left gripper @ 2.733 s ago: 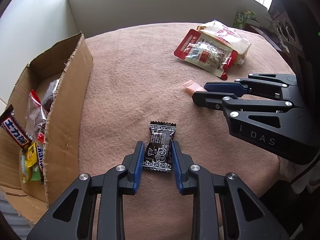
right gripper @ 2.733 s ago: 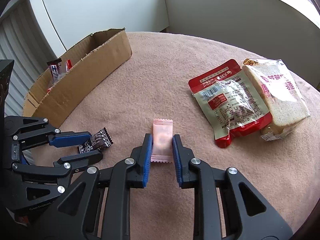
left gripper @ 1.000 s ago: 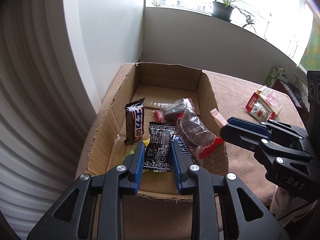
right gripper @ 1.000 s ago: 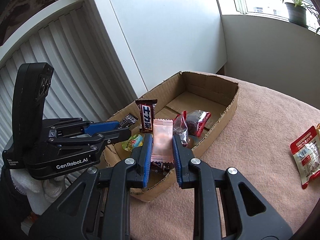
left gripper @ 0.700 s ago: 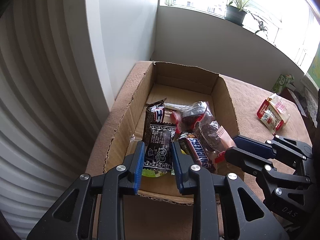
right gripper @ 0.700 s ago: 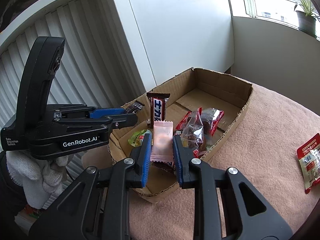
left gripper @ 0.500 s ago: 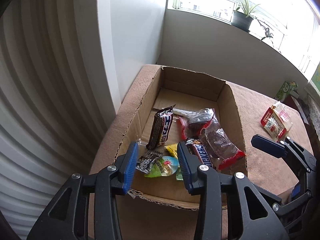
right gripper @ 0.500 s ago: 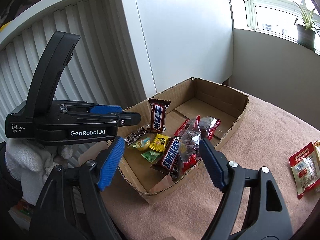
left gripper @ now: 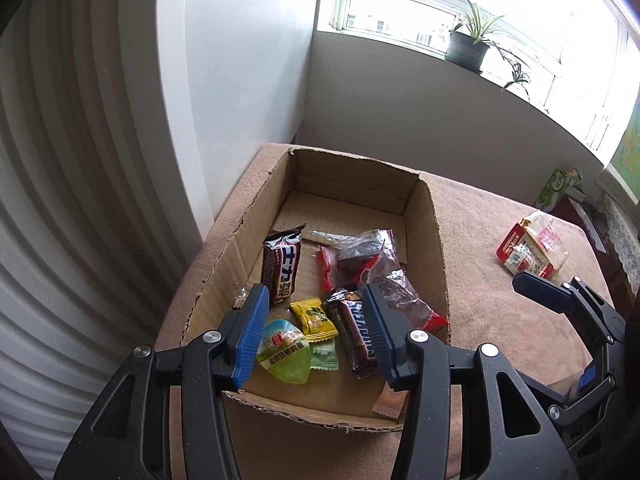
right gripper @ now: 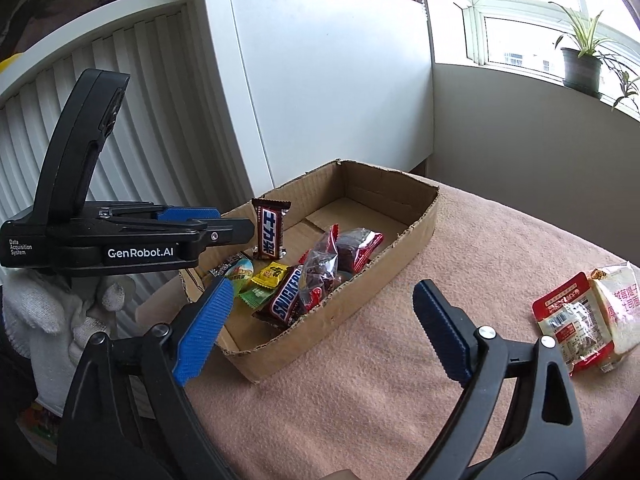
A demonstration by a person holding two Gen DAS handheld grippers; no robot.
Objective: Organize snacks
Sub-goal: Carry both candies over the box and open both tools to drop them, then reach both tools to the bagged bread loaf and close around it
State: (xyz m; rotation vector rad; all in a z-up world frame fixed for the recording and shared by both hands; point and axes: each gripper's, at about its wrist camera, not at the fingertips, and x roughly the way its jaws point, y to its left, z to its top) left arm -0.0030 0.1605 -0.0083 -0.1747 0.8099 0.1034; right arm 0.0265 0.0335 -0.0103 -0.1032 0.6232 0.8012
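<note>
A cardboard box (left gripper: 424, 208) (right gripper: 404, 248) on the pink cloth holds several snacks: a dark chocolate bar (left gripper: 282, 266) (right gripper: 271, 234), a Snickers bar (left gripper: 354, 330) (right gripper: 286, 290), a yellow candy (left gripper: 314, 318) (right gripper: 272, 274), a green jelly cup (left gripper: 282, 350), red-trimmed clear bags (left gripper: 372, 262) (right gripper: 332, 260). The pink candy (left gripper: 390, 402) lies at the box's near right corner. The black candy (right gripper: 224, 268) lies at the box's left side. My left gripper (left gripper: 312, 328) is open and empty above the box's near end. My right gripper (right gripper: 320, 332) is open and empty over the box's near wall.
A red pouch (right gripper: 572, 320) (left gripper: 516, 252) and a packed sandwich (right gripper: 618, 300) (left gripper: 546, 240) lie on the cloth to the right. A white wall and radiator stand left of the box. A green carton (left gripper: 554, 192) stands beyond the table's far right edge.
Both grippers carried their candies from the cloth over the box, then opened. The black candy and the pink candy dropped into the box. Both grippers have since risen slightly.
</note>
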